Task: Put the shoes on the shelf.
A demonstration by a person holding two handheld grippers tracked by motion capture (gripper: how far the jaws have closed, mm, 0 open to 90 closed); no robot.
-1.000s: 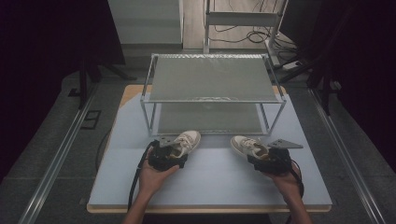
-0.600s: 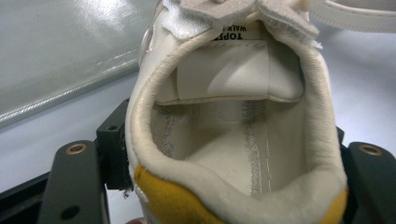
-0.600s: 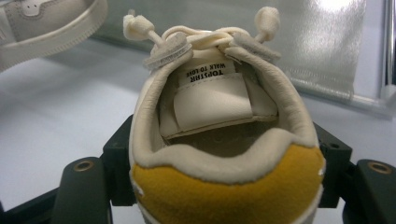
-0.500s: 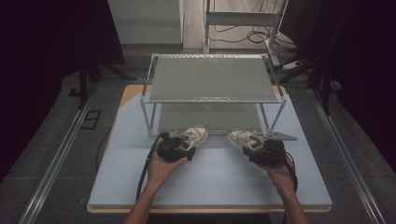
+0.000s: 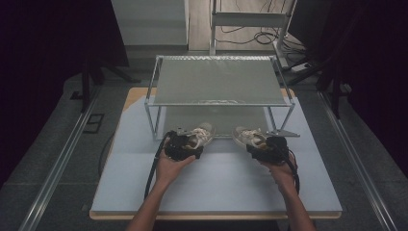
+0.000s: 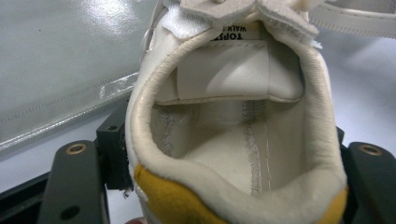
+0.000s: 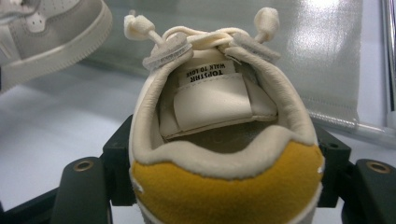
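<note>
both shoes have moved toward the rack (image 5: 219, 86); left gripper (image 5: 185, 147) pinches the left shoe (image 5: 201, 135), right gripper (image 5: 265, 148) the right shoe (image 5: 248, 136); toes could catch the rack's legs, since each heel grip is shallow.

The rack (image 5: 219, 86) stands across the far half of the table (image 5: 216, 192), and its shelf roofs a low slot, open toward the person, between the front legs. Two shoes (image 5: 199, 136) (image 5: 248, 137) sit at that slot's mouth, their toes just under the shelf's front edge, with an open gap between them in front of the rack's middle. Nearer than the rack the table lies bare apart from the person's forearms, and narrow strips of table run past each end of the rack.
</note>
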